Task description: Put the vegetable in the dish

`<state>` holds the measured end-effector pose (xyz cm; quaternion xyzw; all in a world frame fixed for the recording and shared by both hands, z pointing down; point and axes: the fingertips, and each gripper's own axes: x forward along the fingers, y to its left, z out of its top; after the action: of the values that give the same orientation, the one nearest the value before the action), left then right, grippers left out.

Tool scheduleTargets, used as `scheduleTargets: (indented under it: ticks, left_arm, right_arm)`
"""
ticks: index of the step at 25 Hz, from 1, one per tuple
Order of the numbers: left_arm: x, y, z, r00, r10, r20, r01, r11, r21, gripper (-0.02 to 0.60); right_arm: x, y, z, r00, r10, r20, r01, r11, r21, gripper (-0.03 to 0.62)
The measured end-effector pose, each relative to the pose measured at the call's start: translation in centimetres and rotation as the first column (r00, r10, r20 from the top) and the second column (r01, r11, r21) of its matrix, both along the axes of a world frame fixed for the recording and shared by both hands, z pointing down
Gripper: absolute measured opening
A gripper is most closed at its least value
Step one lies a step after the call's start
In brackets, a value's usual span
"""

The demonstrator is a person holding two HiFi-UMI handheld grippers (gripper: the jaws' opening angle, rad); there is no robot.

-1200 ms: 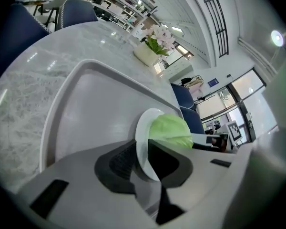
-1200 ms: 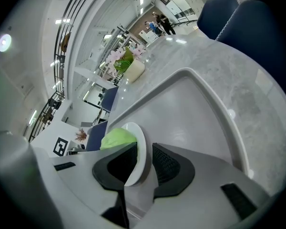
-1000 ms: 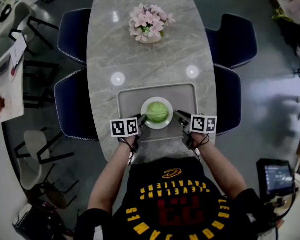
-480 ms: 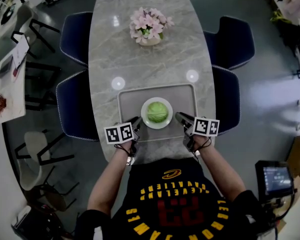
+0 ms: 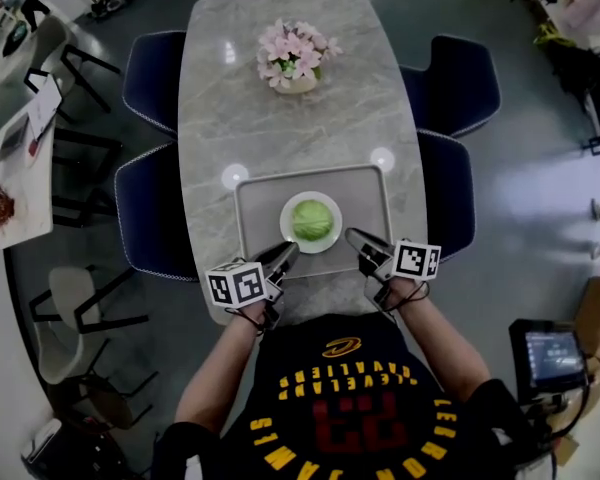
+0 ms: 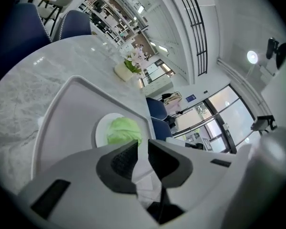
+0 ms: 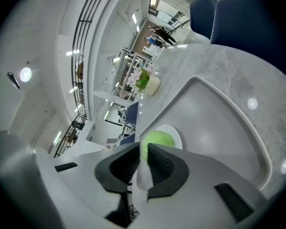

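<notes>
A green cabbage [image 5: 312, 220] lies in a round white dish [image 5: 287, 208] at the middle of a grey tray [image 5: 255, 200]. My left gripper [image 5: 286, 253] sits at the tray's front edge, just left of and below the dish, jaws shut with nothing between them. My right gripper [image 5: 351, 236] is at the tray's front right, also shut and empty, apart from the dish. In the left gripper view the cabbage [image 6: 124, 130] shows just beyond the left gripper [image 6: 143, 146]. In the right gripper view the cabbage [image 7: 158, 138] sits beyond the right gripper [image 7: 144, 150].
The tray lies on a long marble table [image 5: 280, 128]. A vase of pink flowers [image 5: 295, 56] stands at the far end. Dark blue chairs [image 5: 152, 208] flank both sides. The table's near edge is right under my hands.
Both grippers have drawn back from the sides of the dish toward the table's near edge. The cabbage stays in the dish.
</notes>
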<state>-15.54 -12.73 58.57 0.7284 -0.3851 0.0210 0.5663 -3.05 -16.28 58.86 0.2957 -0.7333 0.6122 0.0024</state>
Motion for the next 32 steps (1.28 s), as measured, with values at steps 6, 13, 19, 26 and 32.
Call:
scheduleTargets:
  ticks: [6,13,19,26,32]
  left_arm:
    - [1.7,0.7,-5.3,0.998,0.017,-0.065,-0.011,0.996,0.089,0.067]
    - [3.7,1.9,-10.2,0.991,0.045,-0.123,-0.023,0.984,0.176,0.067]
    - [3.6,2.1,-12.0,0.995,0.048,-0.092,-0.025,0.970,0.240,0.000]
    - [4.2,2.0,-13.8,0.995,0.077,-0.056,-0.057,0.951,0.303,0.000]
    - [4.3,2.4,-13.7,0.996,0.066,-0.057,-0.047,0.954,0.296,0.000]
  right_arm:
    - [-2.0,0.6,-6.8,0.996,-0.060,0.069,0.047,0.982,0.182,0.003]
    - [-2.8,2.4,-12.2,0.993,-0.106,0.057,0.084,0.948,0.308,0.003]
    - [-3.2,3.3,-13.3,0.989,-0.127,0.080,0.094,0.939,0.330,0.003]
    - [-3.4,3.7,-14.4,0.988,-0.157,-0.007,0.145,0.894,0.423,0.003]
    - [-3.3,4.0,-14.7,0.989,-0.146,-0.016,0.138,0.890,0.434,0.003]
